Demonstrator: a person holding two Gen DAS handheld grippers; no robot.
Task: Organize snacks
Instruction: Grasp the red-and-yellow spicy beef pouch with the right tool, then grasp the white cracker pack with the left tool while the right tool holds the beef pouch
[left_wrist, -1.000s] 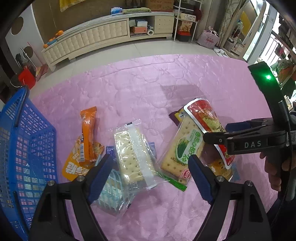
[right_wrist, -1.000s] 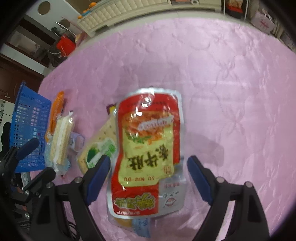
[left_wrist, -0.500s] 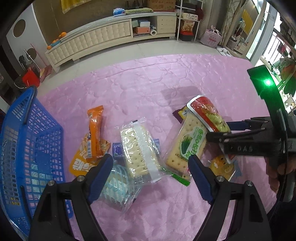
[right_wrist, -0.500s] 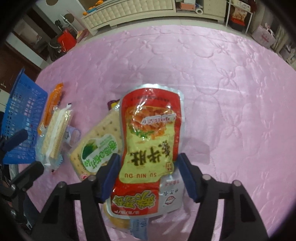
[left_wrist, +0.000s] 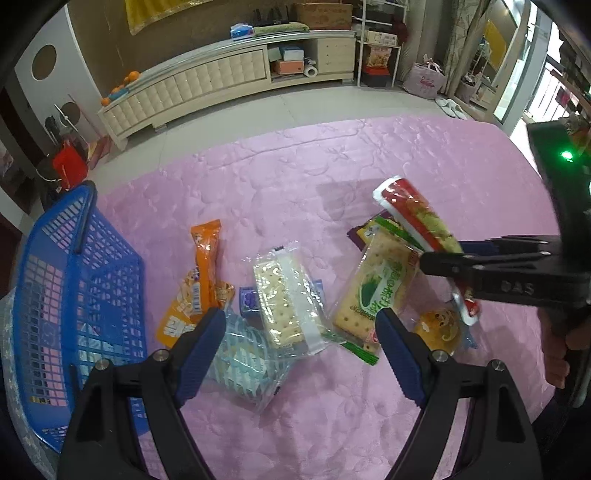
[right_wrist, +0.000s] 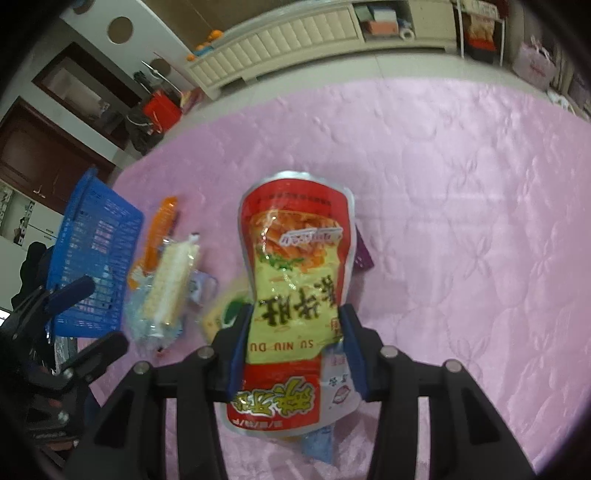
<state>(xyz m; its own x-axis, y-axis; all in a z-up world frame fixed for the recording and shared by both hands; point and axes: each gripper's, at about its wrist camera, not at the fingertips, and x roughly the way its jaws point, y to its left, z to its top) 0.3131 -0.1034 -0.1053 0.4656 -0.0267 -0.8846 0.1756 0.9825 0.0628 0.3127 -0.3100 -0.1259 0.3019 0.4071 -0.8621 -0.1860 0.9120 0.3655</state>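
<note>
My right gripper (right_wrist: 295, 332) is shut on a red and yellow snack pouch (right_wrist: 295, 266) and holds it lifted off the pink cloth; the pouch also shows in the left wrist view (left_wrist: 417, 218). My left gripper (left_wrist: 301, 332) is open and empty above a clear pack of white crackers (left_wrist: 284, 299). Beside it lie a green-label cracker pack (left_wrist: 373, 291), an orange snack packet (left_wrist: 199, 284), a clear blue-patterned pack (left_wrist: 243, 362) and a small yellow bag (left_wrist: 439, 328). A blue basket (left_wrist: 55, 295) stands at the left.
A pink quilted cloth (left_wrist: 332, 166) covers the surface. A small purple packet (left_wrist: 247, 299) lies under the crackers. A white cabinet (left_wrist: 207, 85) and floor lie beyond the far edge. The basket also shows in the right wrist view (right_wrist: 92, 258).
My right gripper has closed on the red and yellow pouch and lifted it off the pile. My left gripper has drawn back a little, still open.
</note>
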